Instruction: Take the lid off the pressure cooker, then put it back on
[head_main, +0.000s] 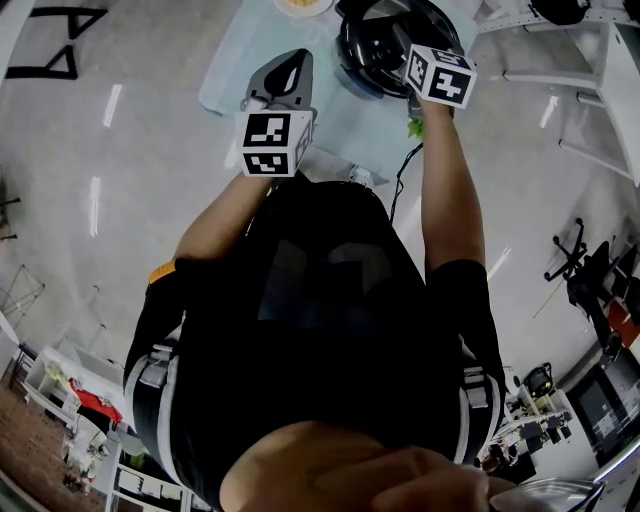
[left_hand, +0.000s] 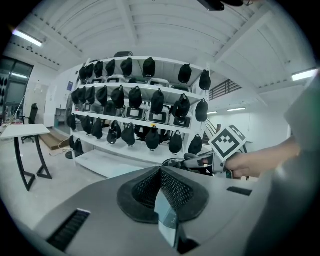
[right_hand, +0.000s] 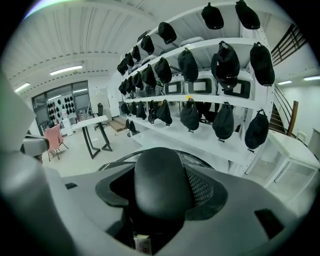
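With the right gripper jaws clenched on the lid handle and the left gripper closed empty, the unbraced pressure cooker could twist along.

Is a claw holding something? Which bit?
The right claw grips the pressure cooker lid by its black handle. The left claw is shut on nothing.

The person wears a black short-sleeved shirt and black straps edged white. The left gripper and right gripper are grey, with black mesh pads and white cubes bearing black square markers.
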